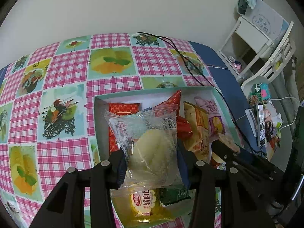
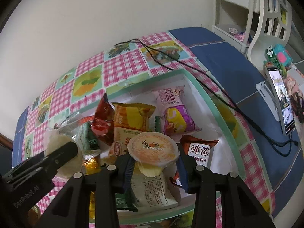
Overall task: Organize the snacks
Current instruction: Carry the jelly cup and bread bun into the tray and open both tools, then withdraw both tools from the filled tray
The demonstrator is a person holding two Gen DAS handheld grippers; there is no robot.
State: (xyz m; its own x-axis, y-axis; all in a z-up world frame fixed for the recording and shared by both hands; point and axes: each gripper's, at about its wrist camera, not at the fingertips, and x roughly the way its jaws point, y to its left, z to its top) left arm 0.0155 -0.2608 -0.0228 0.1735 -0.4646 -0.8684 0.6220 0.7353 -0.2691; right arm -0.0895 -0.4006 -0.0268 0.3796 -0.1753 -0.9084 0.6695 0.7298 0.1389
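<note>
a checked tablecloth (image 1: 62,70) in pink, with fruit pictures, covers the table at the left of the left wrist view. right of it sits a shallow box (image 1: 221,102) with a pale green rim, crowded with wrapped snacks. over the box the left gripper (image 1: 152,163) holds a clear packet (image 1: 150,142) with a pale pastry inside, its fingers drawn in close and pressing the packet from both sides. beneath the packet lies a yellow bread bag (image 1: 146,203), and beside that a dark green wrapper (image 1: 174,195). red packets (image 1: 125,108) lie toward the far wall of the box, and a purple cake roll pack (image 1: 212,114) lies at the right corner. a black cable (image 1: 190,64) trails across the cloth past the box. farther right stand a white shelf (image 1: 250,43) and a phone (image 1: 260,121) on a stand.

in the right wrist view the left gripper shows at the far left with its pastry. at centre the right gripper (image 2: 154,169) grips a small jelly cup (image 2: 153,149) with an orange printed lid, fingers nearly together on the cup's sides, above the box (image 2: 216,106). what lies directly under the cup is hard to make out, perhaps a white packet. to the right a brown biscuit pack (image 2: 199,150) rests on the box floor.
</note>
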